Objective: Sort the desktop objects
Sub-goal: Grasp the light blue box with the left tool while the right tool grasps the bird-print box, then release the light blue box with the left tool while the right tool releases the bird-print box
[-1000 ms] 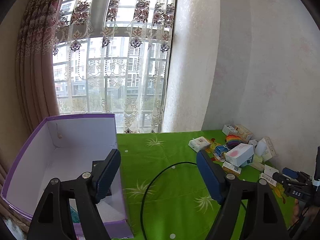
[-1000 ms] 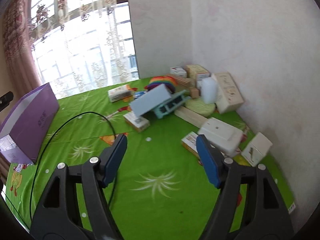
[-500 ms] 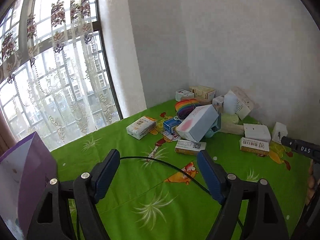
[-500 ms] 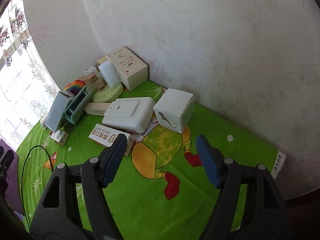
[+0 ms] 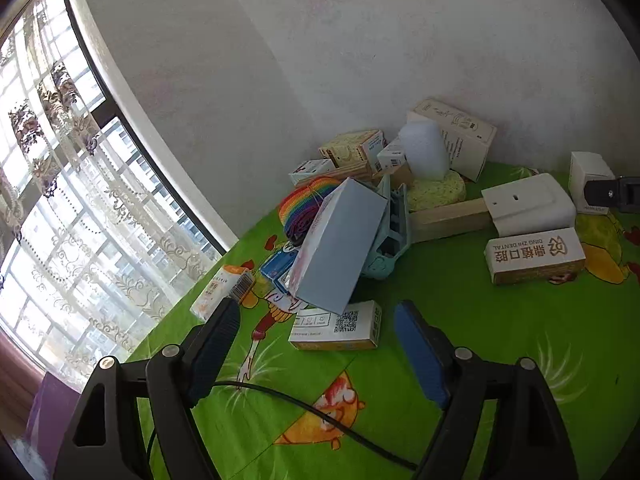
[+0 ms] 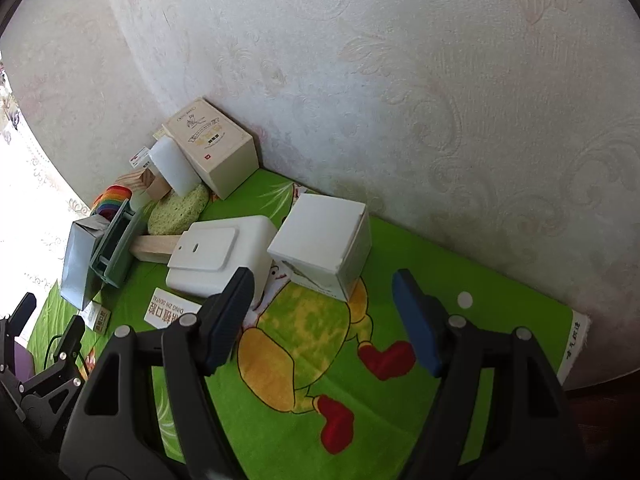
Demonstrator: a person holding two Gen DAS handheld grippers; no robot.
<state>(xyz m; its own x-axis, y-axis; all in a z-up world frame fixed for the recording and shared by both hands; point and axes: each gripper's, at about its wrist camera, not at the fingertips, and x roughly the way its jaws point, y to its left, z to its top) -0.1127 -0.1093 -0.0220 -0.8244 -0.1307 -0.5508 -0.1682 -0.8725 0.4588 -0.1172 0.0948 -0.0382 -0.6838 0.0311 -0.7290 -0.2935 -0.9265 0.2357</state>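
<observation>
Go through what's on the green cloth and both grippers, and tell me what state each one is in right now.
left gripper: open, empty, above the cloth
right gripper: open, empty, facing the white cube box
white cube box: closed, tilted
light blue box: leaning on the teal rack
QR code box: closed, lying flat
dental box: closed, lying flat
white foam block: upright, propped on the sponge
</observation>
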